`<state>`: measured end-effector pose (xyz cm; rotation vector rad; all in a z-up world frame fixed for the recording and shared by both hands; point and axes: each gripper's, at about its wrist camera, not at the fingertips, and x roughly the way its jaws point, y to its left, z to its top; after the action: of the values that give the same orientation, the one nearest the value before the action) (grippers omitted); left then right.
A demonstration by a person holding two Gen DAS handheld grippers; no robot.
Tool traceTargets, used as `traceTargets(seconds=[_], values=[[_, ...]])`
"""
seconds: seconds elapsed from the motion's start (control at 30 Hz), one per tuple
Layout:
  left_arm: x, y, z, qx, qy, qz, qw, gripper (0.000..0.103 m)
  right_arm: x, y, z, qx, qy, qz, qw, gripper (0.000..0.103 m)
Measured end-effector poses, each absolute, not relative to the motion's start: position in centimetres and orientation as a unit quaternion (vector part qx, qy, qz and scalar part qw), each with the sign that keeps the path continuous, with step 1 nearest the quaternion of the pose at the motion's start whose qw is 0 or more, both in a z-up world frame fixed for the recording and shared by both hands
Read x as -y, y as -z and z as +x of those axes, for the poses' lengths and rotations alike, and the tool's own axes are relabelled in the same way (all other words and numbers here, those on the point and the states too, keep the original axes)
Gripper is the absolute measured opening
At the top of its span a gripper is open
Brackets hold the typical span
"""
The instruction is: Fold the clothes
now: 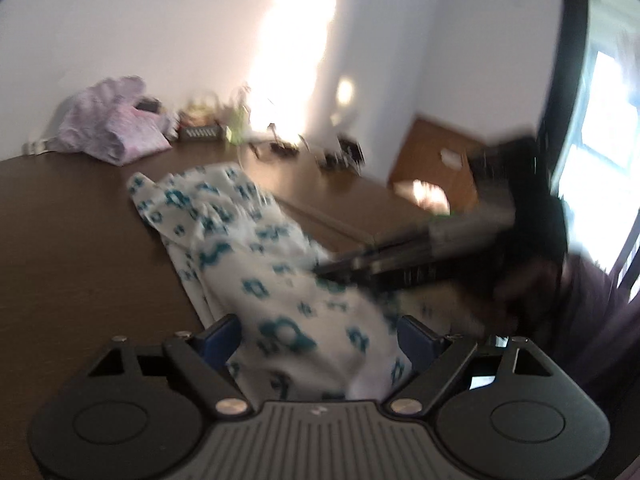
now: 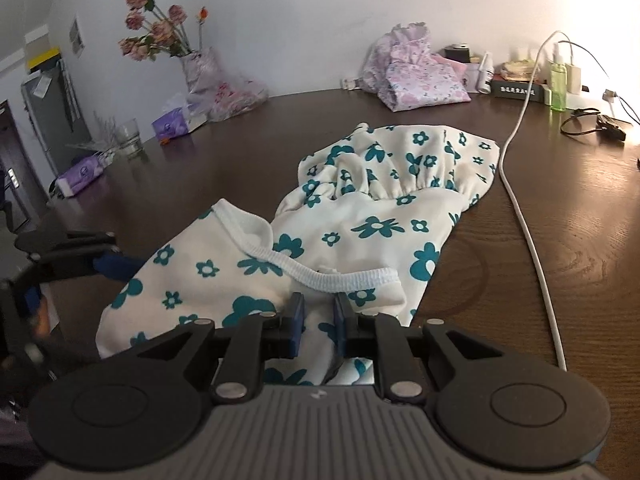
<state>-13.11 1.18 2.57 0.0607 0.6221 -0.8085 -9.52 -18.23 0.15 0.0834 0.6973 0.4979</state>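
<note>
Two grippers: right fingers [image 2: 342, 316] pinch the garment's [image 2: 380, 224] edge, left fingers [image 1: 416, 334] wide apart.

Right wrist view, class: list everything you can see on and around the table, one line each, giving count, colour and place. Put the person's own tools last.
Table: one, dark brown wood, under everything.
Flowered garment: one, white with teal flowers, middle of the table, partly folded.
Pink garment: one, pink and lilac, bunched at the far edge.
Cable: one, white, running along the table right of the flowered garment.
Vase of flowers: one, faded pink blooms, far left by the wall.
Glass: one, clear, left of the table.
Tissue packs: two, purple, left side.
Green bottle: one, far right.
Right gripper: black with blue pads, shut on the flowered garment's near edge.
Left gripper: black, open, the garment between its fingers.
</note>
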Motion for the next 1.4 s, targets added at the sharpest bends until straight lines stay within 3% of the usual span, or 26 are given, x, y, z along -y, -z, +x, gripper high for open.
traceTargets(seconds=[0.27, 0.43, 0.87, 1.13, 1.4], values=[[1.0, -1.6, -16.6, -0.284, 0.416, 0.189, 0.843, 0.088, 18.6, -0.4, -11.3, -0.34, -0.258, 0.042, 0.904, 0.015], [1.7, -0.8, -18.4, -0.265, 0.411, 0.234, 0.84, 0.088, 18.8, -0.6, -12.6, -0.345, -0.263, 0.036, 0.9, 0.015], [3.3, -3.0, -23.5, -0.082, 0.398, 0.384, 0.829, 0.088, 18.7, -0.7, -13.5, -0.347, -0.277, 0.031, 0.896, 0.015], [3.8, -0.1, -22.2, -0.131, 0.459, 0.426, 0.769, 0.088, 19.0, -0.6, -13.5, -0.347, -0.283, 0.038, 0.893, 0.015], [3.7, 2.1, -21.8, -0.124, 0.469, 0.454, 0.747, 0.09, 19.0, -0.5, -13.6, -0.344, -0.285, 0.037, 0.894, 0.016]])
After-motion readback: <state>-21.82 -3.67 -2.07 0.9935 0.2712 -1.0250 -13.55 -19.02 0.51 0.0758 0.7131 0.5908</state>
